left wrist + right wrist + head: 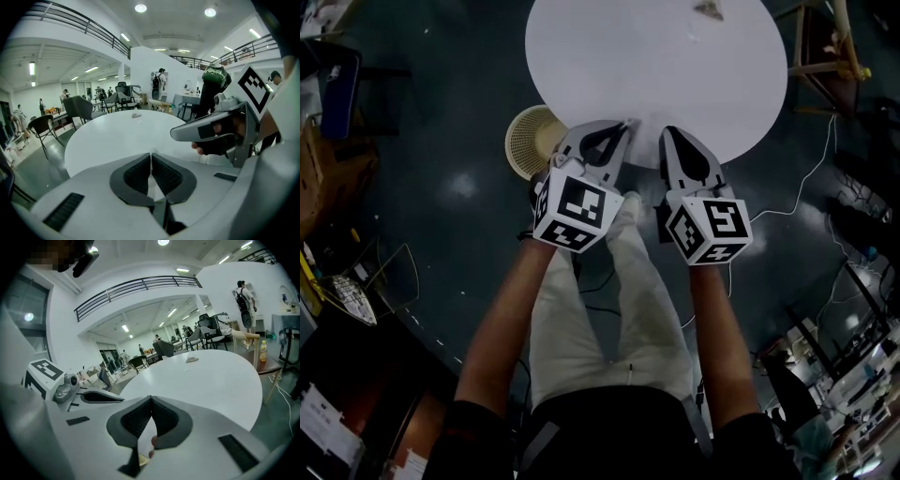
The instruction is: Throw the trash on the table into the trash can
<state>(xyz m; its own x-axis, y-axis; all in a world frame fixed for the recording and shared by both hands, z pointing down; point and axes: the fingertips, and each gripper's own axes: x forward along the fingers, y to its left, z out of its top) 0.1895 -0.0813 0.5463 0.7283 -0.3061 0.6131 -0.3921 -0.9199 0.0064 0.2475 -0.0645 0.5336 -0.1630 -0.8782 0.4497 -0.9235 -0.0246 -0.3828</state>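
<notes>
A round, smooth white desk [656,66] carries one small crumpled grey-white scrap of trash [708,9] near its far edge, well apart from both claws. The left claw [626,125] and right claw [667,133], both of matt grey plastic, hover side by side over the desk's near rim. Each has a white cube with black square markers behind it.

The left gripper view shows the left claw [151,154] clenched. Its ribbed dark rubber pads meet at the tips, and nothing shows between them but the white desk [112,136] behind. The right gripper view shows the right claw [151,398] likewise clenched tip to tip and holding nothing.

Only the head view shows the cream, round mesh trash can [530,141]. It stands on the dark glossy floor [441,197] just beside the desk's near-left edge, partly under the left claw.

The gripper views alone give the scrap [136,115] in profile, as a low, peaked lump. The right gripper view adds a yellow bottle [263,351] on a wooden stand beyond the desk [220,380], past the scrap [192,359].
</notes>
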